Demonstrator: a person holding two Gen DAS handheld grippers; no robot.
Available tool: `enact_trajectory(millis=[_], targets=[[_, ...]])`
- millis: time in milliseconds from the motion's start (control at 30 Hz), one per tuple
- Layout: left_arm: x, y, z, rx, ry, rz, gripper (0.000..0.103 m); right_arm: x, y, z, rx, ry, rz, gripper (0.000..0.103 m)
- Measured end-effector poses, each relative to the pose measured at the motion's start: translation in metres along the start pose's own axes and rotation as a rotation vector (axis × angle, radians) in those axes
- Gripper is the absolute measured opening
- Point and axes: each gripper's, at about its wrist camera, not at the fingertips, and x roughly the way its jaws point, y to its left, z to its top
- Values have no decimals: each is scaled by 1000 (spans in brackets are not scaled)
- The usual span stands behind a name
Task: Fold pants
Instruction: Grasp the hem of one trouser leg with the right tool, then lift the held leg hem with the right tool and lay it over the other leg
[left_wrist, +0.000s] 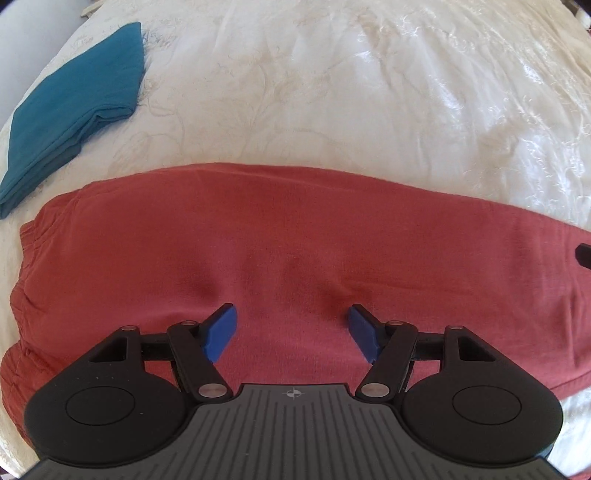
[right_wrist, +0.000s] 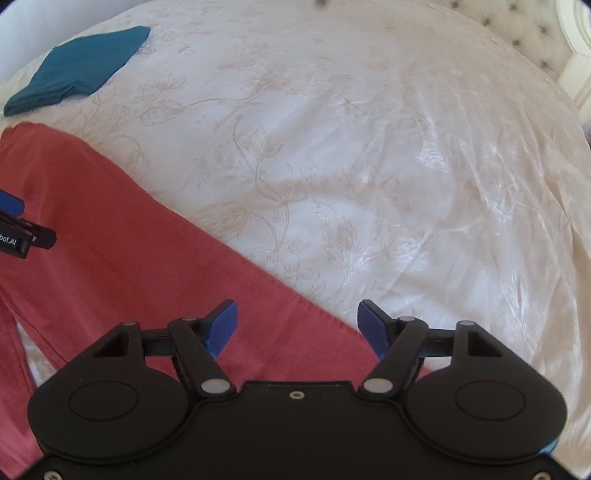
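Red pants (left_wrist: 295, 251) lie flat across the white bedspread, waistband at the left, one leg over the other. My left gripper (left_wrist: 291, 334) is open and empty, its blue fingertips (left_wrist: 221, 332) just above the near part of the pants. In the right wrist view the pants (right_wrist: 122, 240) run diagonally from upper left to the bottom middle. My right gripper (right_wrist: 297, 328) is open and empty over the pants' far edge near the leg end. The left gripper's tip (right_wrist: 22, 232) shows at the left edge there.
A folded teal garment (left_wrist: 74, 110) lies on the bed beyond the waistband, also in the right wrist view (right_wrist: 81, 62). The white embroidered bedspread (right_wrist: 369, 166) stretches far and right. A tufted headboard (right_wrist: 535, 40) stands at the far right.
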Motion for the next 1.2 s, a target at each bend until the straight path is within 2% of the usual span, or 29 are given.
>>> enact_trajectory(millis=[100,200,333,400,433,467,500,533,567,667,800,900,1067,1200], targets=[[28,1,-2,4,61,18,68,16,-1,7,-61,25,41,75],[37,0,-5,20,54,33,77,30,1,11,-105,57,81,76],[34,-1,-9,25,51,32,77,51,2,13,-134,129,126,76],[31,1,-12,26,45,24,77,58,0,14,-124,163,159,72],[30,1,-14,26,42,20,77,60,-1,14,-109,176,186,68],[28,2,-15,26,40,16,77,61,-2,14,-92,186,208,55],[25,4,-17,25,38,9,77,61,-2,13,-78,195,216,31],[21,8,-18,22,39,-1,76,59,-1,12,-74,201,226,17],[17,10,-19,19,43,-11,76,54,2,10,-81,192,227,13],[0,25,-11,-5,24,-69,76,33,7,0,-84,145,220,12],[-35,31,-9,-28,-47,-145,76,-8,17,-21,-55,73,199,12],[-49,30,-5,-46,-68,-215,76,-27,30,-35,-44,45,184,12],[-44,25,11,-114,-39,-306,76,-28,53,-42,-48,44,147,12],[-28,22,16,-152,24,-319,76,-29,56,-47,-15,41,139,12]])
